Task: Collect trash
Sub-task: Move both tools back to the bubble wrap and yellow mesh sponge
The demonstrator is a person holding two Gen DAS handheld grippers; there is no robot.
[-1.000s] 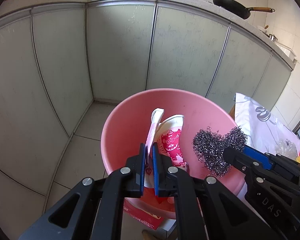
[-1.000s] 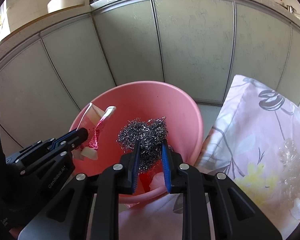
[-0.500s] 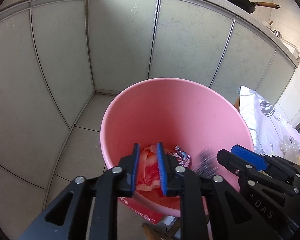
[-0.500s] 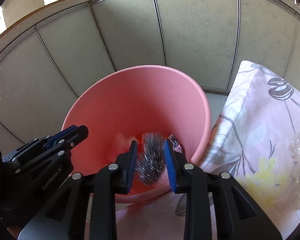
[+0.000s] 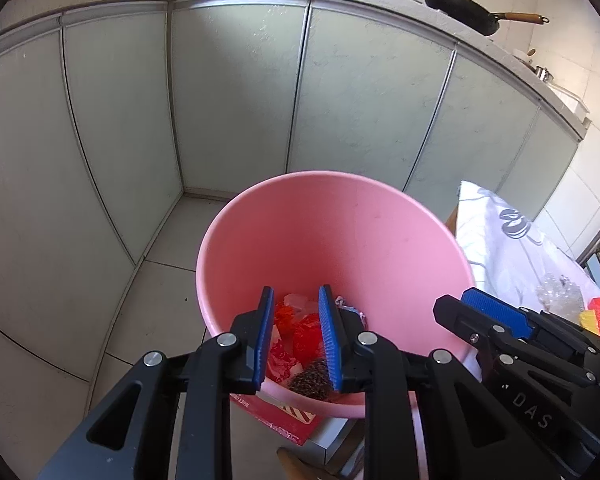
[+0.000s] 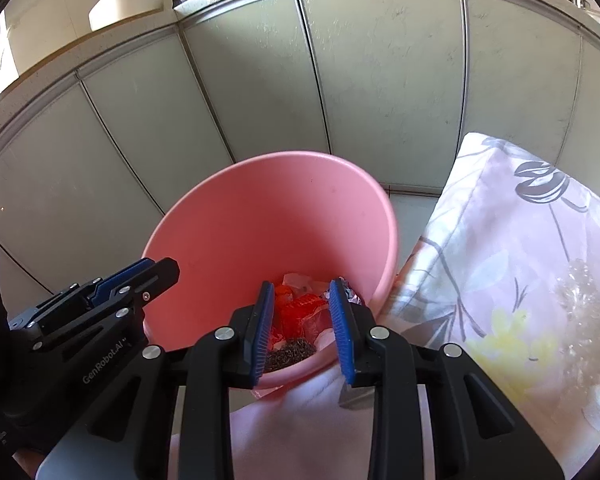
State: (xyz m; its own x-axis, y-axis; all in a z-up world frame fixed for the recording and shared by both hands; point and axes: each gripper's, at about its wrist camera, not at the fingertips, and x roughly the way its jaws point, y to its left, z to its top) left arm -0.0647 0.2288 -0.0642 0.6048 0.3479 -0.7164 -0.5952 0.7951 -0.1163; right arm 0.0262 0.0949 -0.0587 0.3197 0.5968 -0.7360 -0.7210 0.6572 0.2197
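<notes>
Steel wool (image 5: 311,379) in pink bucket (image 5: 340,216) bottom, below fingers; left gripper (image 5: 298,334) just opened, empty; right gripper (image 6: 305,326) parted, empty.

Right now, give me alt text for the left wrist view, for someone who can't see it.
The open left gripper hangs empty above a pink bucket holding red wrappers and a steel wool scrubber. The right gripper is at the right, grey cabinets behind.

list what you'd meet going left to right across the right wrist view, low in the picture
left gripper → pink bucket → right gripper, its jaws apart over the trash → flowered cloth → clear crinkled plastic
</notes>
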